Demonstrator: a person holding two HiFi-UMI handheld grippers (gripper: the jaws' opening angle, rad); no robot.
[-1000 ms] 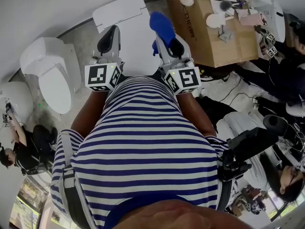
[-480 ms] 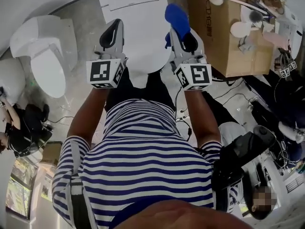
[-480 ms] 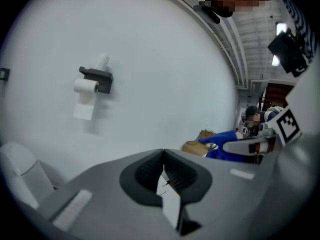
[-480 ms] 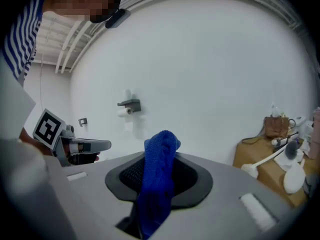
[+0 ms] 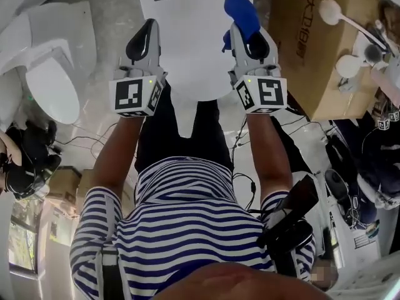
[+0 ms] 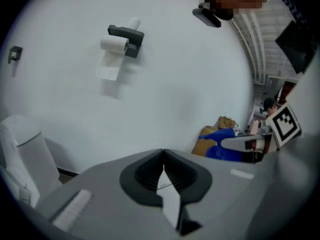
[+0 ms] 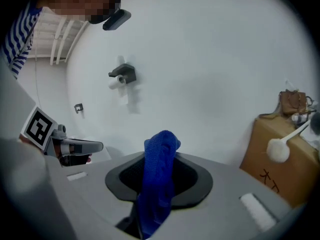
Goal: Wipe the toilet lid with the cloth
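1. Both grippers have pushed farther out over the toilet lid (image 5: 187,49) than a second ago, and the person's striped shirt now fills less of the head view.
2. Right gripper (image 5: 247,36) is clamped on the blue cloth (image 5: 239,10), which stands up out of its jaws. Left gripper (image 5: 142,37) has its jaws pressed together with nothing between them.
3. Cloth hangs over the lid's right side, apparently clear of the surface. The wiping looks not yet begun, with the whole lid left to do.
4. Only the head view shows the lid, flanked by a second toilet (image 5: 53,86) and a cardboard box (image 5: 300,49). Both gripper views face the white wall and its toilet-roll holder (image 6: 125,36). The right gripper view adds a white round-headed brush (image 7: 278,150) on the box.
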